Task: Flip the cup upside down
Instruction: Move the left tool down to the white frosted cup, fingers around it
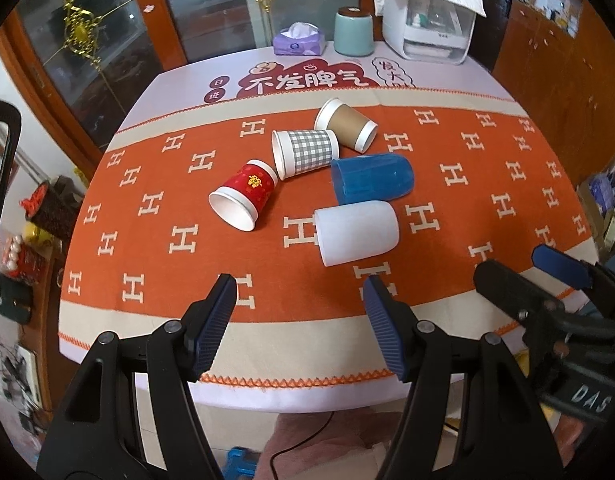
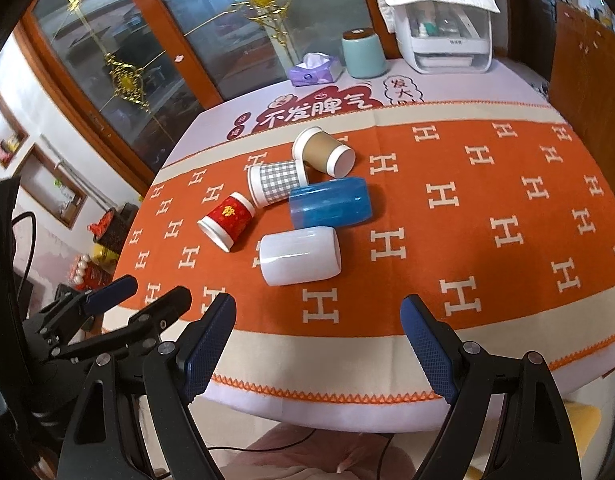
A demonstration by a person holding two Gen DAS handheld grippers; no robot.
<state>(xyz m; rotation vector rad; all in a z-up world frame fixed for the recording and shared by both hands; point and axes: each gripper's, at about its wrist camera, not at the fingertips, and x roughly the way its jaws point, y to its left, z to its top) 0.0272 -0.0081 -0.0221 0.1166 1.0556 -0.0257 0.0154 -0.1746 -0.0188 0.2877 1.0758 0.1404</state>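
Observation:
Several cups lie on their sides on the orange tablecloth: a red paper cup, a grey checked cup, a brown paper cup, a blue plastic cup and a white plastic cup. My left gripper is open and empty, above the table's near edge, short of the white cup. My right gripper is open and empty, also near the front edge. Each gripper shows in the other's view: the right one, the left one.
At the table's far side stand a purple tissue box, a teal canister and a white appliance. A glass-door cabinet stands behind. Clutter sits on a low shelf to the left.

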